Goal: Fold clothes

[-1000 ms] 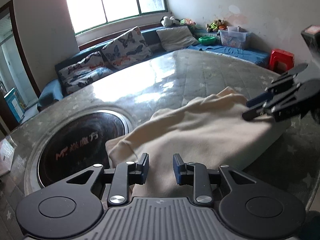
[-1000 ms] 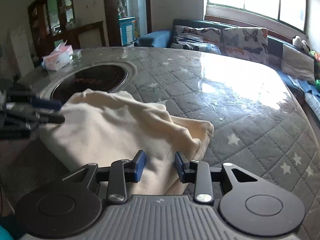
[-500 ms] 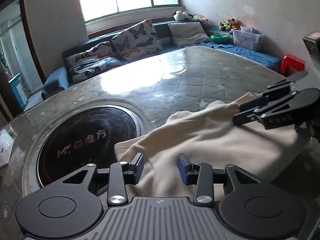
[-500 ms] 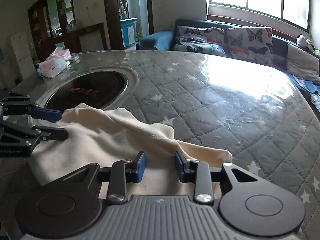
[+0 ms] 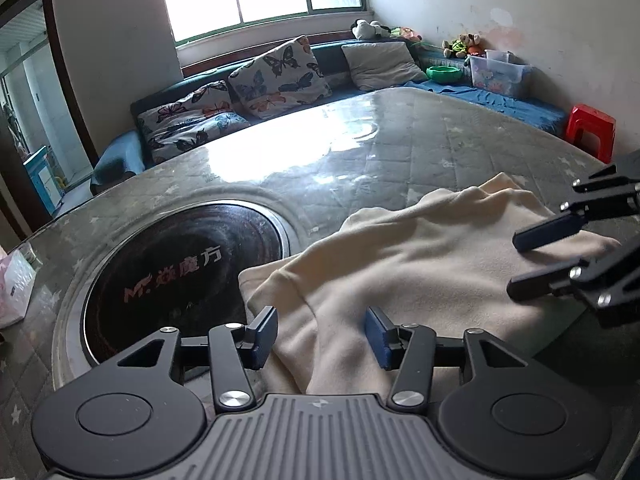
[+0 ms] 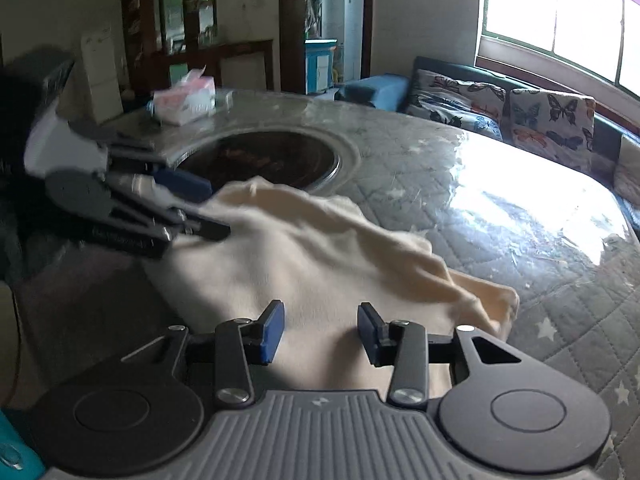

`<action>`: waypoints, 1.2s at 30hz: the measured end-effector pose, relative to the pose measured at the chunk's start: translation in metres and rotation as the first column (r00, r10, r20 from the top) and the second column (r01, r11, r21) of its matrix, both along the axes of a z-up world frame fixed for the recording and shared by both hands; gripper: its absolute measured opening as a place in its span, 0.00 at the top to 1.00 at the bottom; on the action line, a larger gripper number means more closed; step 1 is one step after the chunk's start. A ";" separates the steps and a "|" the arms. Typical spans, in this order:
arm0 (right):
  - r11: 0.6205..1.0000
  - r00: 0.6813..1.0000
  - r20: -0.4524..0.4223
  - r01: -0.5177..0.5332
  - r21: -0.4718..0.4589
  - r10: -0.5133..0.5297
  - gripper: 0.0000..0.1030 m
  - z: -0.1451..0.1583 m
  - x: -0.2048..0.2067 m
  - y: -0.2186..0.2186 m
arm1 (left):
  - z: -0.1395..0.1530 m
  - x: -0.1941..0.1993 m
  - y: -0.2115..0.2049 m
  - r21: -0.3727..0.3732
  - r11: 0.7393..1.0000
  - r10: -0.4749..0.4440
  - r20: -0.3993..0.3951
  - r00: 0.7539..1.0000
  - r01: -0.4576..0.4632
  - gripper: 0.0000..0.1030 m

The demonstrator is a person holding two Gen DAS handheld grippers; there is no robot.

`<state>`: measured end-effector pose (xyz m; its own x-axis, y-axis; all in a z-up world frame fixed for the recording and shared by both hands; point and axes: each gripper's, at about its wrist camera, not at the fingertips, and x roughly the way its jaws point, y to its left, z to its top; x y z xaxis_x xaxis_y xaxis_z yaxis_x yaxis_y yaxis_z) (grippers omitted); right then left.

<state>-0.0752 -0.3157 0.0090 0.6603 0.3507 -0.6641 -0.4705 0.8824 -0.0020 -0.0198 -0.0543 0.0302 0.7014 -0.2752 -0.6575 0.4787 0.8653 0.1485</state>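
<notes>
A cream garment [image 5: 420, 256] lies rumpled on the round table, near its front edge; it also shows in the right wrist view [image 6: 304, 264]. My left gripper [image 5: 322, 336] is open, with its jaws over the garment's near left end. My right gripper [image 6: 320, 330] is open over the garment's near right end. In the left wrist view the right gripper [image 5: 536, 262] comes in from the right, jaws apart above the cloth. In the right wrist view the left gripper [image 6: 200, 212] comes in from the left, blurred, at the cloth's edge.
The table [image 5: 380, 152] has a grey quilted star cover under a glossy sheet and a round black hotplate [image 5: 180, 268] set in it. A tissue box [image 6: 184, 102] stands at its far side. A sofa with butterfly cushions [image 5: 276, 76] and a red stool [image 5: 590, 130] lie beyond.
Both grippers have opened wider and let the garment settle lower and flatter on the table. Both have drawn back toward the near edge; the left view has swung left toward the hotplate.
</notes>
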 end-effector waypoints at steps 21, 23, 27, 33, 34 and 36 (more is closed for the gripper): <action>0.999 0.996 0.086 -0.029 -0.015 0.030 0.59 0.012 -0.020 0.021 | 0.012 -0.029 0.025 -0.096 0.991 0.091 0.012 0.996 -0.090 0.46; 0.999 0.996 0.077 -0.044 -0.005 0.045 0.59 0.010 -0.021 0.025 | 0.015 -0.035 0.019 -0.111 0.992 0.069 0.015 0.998 -0.067 0.46; 0.998 0.997 0.051 -0.065 -0.018 0.066 0.59 -0.003 -0.022 0.032 | 0.006 -0.048 -0.001 -0.064 0.998 -0.003 0.027 1.000 0.004 0.46; 0.998 0.996 0.049 -0.068 -0.017 0.069 0.58 -0.004 -0.029 0.033 | -0.006 -0.051 -0.004 -0.060 0.998 -0.001 0.007 1.000 0.001 0.46; 0.997 0.996 0.055 -0.069 -0.016 0.070 0.58 -0.002 -0.031 0.032 | -0.005 -0.051 -0.003 -0.065 0.998 0.003 0.006 1.000 -0.002 0.46; 0.998 0.995 0.068 -0.067 -0.008 0.067 0.58 0.003 -0.035 0.029 | -0.004 -0.052 -0.001 -0.070 0.998 0.005 0.005 1.000 -0.005 0.46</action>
<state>-0.1102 -0.2864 0.0117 0.6795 0.3919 -0.6202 -0.5271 0.8488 -0.0411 -0.0716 -0.0554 0.0258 0.7062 -0.3170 -0.6331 0.4736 0.8762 0.0895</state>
